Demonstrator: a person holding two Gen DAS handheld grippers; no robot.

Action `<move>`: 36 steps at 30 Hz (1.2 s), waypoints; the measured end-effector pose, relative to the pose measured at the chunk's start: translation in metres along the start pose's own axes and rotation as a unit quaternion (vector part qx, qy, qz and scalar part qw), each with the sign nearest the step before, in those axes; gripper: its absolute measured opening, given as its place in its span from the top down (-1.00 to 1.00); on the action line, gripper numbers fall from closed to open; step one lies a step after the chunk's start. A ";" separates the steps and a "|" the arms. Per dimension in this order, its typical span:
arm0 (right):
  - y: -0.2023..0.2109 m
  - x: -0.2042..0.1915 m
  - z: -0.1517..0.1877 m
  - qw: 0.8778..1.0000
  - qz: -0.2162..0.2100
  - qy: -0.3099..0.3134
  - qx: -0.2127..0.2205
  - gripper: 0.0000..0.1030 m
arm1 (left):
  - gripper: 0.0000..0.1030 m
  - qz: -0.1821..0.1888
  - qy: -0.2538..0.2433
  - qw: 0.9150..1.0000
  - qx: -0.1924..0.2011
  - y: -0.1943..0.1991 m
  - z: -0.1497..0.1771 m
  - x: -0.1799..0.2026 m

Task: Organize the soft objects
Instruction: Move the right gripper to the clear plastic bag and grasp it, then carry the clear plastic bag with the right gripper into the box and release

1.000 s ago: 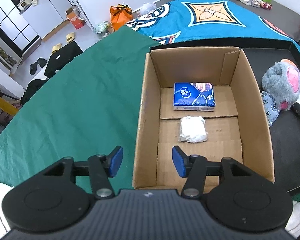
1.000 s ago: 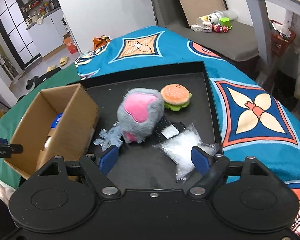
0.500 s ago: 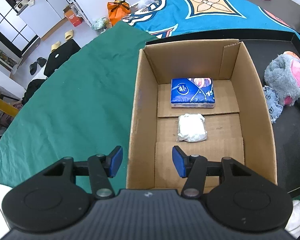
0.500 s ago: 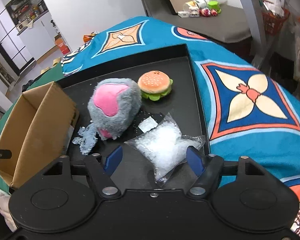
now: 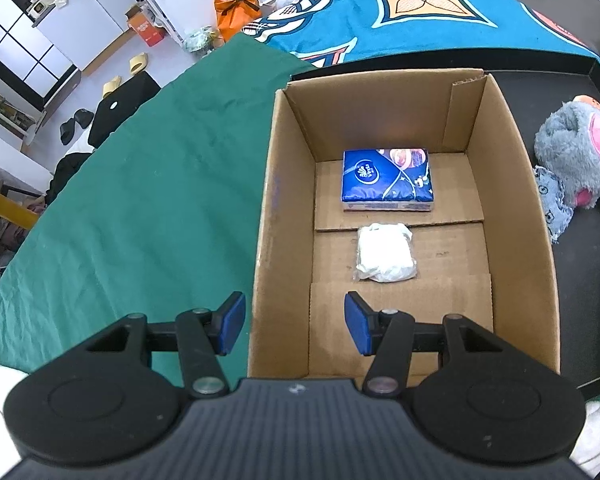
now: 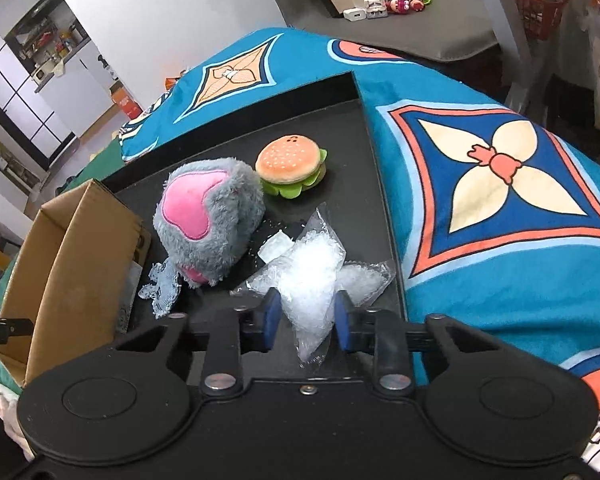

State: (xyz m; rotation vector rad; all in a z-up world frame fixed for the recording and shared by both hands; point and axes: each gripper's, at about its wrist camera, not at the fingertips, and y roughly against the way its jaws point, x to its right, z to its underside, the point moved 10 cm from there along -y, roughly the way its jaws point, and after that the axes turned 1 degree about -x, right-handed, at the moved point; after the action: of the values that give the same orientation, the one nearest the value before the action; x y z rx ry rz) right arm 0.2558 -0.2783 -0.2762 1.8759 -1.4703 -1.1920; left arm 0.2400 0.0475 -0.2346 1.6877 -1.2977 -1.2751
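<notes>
Right wrist: right claw [image 6: 307, 318] closing on clear plastic bag [image 6: 312, 272].

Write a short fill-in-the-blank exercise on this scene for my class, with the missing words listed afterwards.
1. The blue tissue pack lies inside the ____ box.
2. The toy burger sits on the ____ tray.
3. The right gripper is closing its jaws on a clear ____ bag.
4. The grey plush toy has a ____ patch.

Missing words: cardboard; black; plastic; pink
</notes>
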 end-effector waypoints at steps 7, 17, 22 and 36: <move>0.016 -0.011 -0.007 1.000 0.000 0.005 0.009 0.62 | -0.03 0.005 0.007 1.000 0.010 0.005 0.000 -0.002; 0.046 -0.049 -0.032 0.999 -0.003 0.033 0.040 0.62 | -0.03 0.020 0.028 0.999 0.022 0.010 0.000 -0.010; 0.052 -0.066 -0.037 0.998 -0.001 0.048 0.048 0.62 | -0.03 0.026 0.038 0.999 0.027 0.012 0.001 -0.013; 0.065 -0.123 -0.049 0.995 0.002 0.085 0.061 0.62 | 0.04 0.054 0.067 0.995 0.040 0.013 0.001 -0.023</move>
State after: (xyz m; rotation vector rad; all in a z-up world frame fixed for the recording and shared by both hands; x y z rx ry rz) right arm 0.2569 -0.1908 -0.1576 2.0001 -1.4811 -0.9338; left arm 0.2336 0.0656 -0.2162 1.7036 -1.3550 -1.0421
